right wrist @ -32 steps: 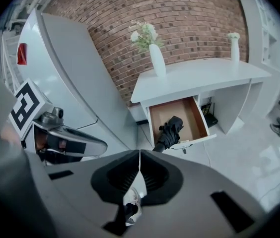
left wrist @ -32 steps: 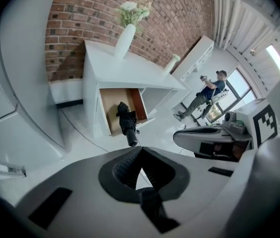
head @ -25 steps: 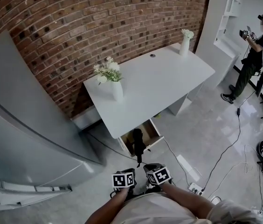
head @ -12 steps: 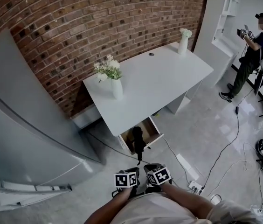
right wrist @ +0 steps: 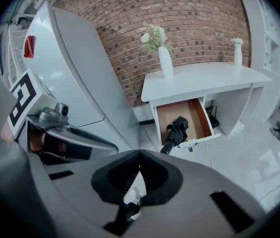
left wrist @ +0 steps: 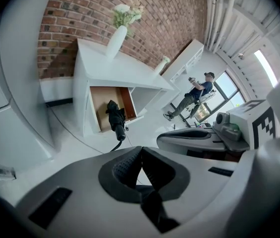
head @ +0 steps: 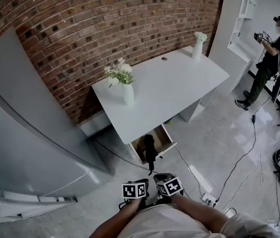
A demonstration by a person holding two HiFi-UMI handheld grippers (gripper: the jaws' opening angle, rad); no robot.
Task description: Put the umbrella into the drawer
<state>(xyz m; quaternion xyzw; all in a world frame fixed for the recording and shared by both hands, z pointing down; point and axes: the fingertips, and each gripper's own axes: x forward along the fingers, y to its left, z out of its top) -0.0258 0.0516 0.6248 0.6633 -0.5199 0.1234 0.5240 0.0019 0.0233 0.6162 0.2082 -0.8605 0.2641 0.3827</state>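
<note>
A folded black umbrella (head: 149, 151) lies in the open wooden drawer (head: 163, 139) of the white desk (head: 165, 90), its handle sticking out over the drawer's front edge. The umbrella (left wrist: 115, 119) and drawer (left wrist: 99, 103) also show in the left gripper view, and the umbrella (right wrist: 176, 132) and drawer (right wrist: 197, 118) in the right gripper view. Both grippers are held close to the person's body, well back from the desk. The left gripper (head: 134, 191) (left wrist: 141, 166) is shut and empty. The right gripper (head: 168, 186) (right wrist: 139, 175) is shut and empty too.
A vase of white flowers (head: 125, 86) stands on the desk's near left corner, a second vase (head: 198, 43) at the far end. A grey cabinet (head: 26, 143) stands left. Cables and a power strip (head: 208, 200) lie on the floor. A person (head: 271, 53) stands far right.
The head view has shifted slightly, so the desk sits a little further right in the picture. The grippers and the umbrella have kept still.
</note>
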